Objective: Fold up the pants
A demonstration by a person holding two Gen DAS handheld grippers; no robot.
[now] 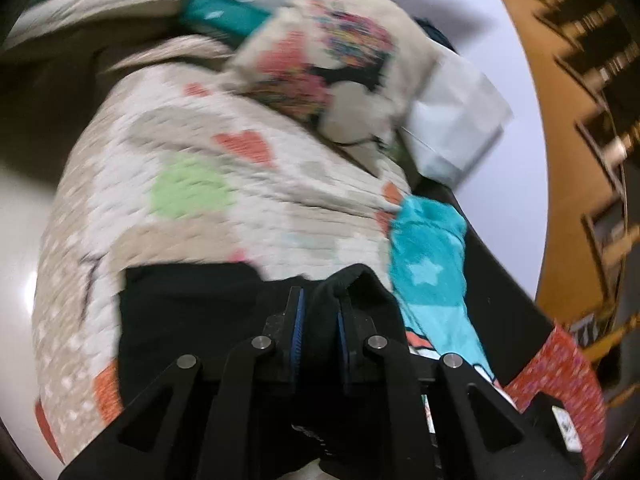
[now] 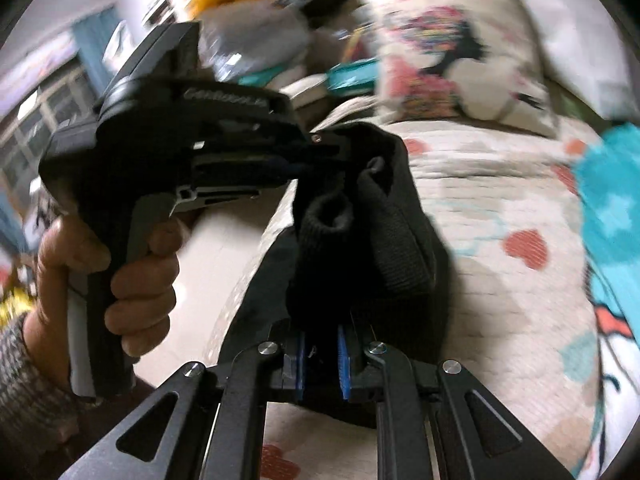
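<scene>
The black pants (image 1: 188, 312) lie on a quilted bedspread with hearts (image 1: 224, 208). My left gripper (image 1: 320, 304) is shut on a raised fold of the black fabric, which bunches up between its blue pads. In the right wrist view my right gripper (image 2: 322, 344) is shut on the pants (image 2: 384, 240), lifted off the bed. The left gripper (image 2: 332, 148), held by a hand, shows there from the side, clamped on the same bunched ribbed edge just above. Both views are blurred.
A patterned pillow (image 1: 332, 60) and a white pillow (image 1: 452, 120) lie at the head of the bed. A turquoise star blanket (image 1: 428, 256) lies at the right. The bed's left edge (image 1: 52, 208) drops to a pale floor. Clutter (image 2: 248, 20) stands behind.
</scene>
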